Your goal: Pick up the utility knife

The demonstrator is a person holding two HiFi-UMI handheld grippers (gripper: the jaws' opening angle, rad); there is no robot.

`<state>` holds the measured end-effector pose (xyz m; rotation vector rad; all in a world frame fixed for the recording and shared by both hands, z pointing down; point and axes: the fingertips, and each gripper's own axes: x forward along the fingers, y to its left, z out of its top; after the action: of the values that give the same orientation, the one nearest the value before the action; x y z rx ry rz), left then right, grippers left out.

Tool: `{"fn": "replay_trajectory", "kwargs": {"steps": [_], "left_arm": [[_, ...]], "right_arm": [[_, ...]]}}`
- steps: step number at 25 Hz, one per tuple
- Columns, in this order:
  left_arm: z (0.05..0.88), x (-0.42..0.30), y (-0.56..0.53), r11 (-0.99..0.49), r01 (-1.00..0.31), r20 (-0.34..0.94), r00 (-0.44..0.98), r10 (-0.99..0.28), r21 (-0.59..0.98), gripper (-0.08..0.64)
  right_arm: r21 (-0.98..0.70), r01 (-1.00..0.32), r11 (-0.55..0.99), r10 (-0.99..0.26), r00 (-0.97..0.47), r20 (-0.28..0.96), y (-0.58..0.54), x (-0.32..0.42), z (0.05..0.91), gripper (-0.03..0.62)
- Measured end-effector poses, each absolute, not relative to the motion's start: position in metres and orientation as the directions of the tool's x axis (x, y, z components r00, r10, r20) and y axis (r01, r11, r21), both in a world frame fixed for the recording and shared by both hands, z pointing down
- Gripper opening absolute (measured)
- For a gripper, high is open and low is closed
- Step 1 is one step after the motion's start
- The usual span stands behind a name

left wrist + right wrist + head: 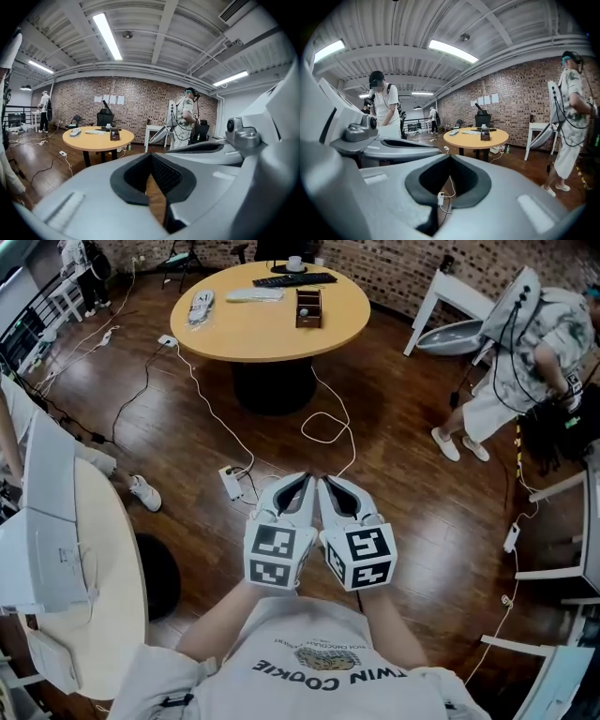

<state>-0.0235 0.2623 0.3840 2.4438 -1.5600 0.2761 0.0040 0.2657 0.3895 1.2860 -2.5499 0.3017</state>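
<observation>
A dark wooden floor [403,484] fills most of the head view. On it, well ahead of the person, stands a round yellow surface [272,334] on one dark foot. At the left edge there is a pale curved surface [117,596] with white equipment on it. At the right a second person [525,371] in light clothes bends forward beside a white desk.

The left tongs [305,476] and the right tongs [323,480] are held side by side, low in front of the person's chest, well apart from the round surface. In the left gripper view the left tongs [151,154] are clenched, tips together, with only floor seen behind them. In the right gripper view the right tongs [450,157] are clenched in the same way and grasp nothing.

A white cable [328,423] lies on the floor from the round surface toward a power strip [232,482].

On the round surface lie a dark keyboard [293,280], a brown box [308,307] and some pale things. The utility knife cannot be made out among them; they are too small to tell.
</observation>
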Motion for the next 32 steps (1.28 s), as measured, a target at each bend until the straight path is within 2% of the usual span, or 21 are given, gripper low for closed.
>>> {"fn": "replay_trajectory", "kwargs": {"steps": [19,32], "left_arm": [[0.393,-0.047,0.184,-0.444,-0.89,0.298,0.454,-0.84,0.106,0.006],[0.402,-0.036,0.054,-0.394,-0.915,0.318,0.402,-0.859,0.092,0.008]], "right_arm": [[-0.07,-0.835,0.546,-0.774,-0.534,0.34,0.187,-0.021,0.398,0.002],[-0.091,-0.799,0.594,-0.73,-0.583,0.357,0.056,-0.011,0.411,0.002]]}}
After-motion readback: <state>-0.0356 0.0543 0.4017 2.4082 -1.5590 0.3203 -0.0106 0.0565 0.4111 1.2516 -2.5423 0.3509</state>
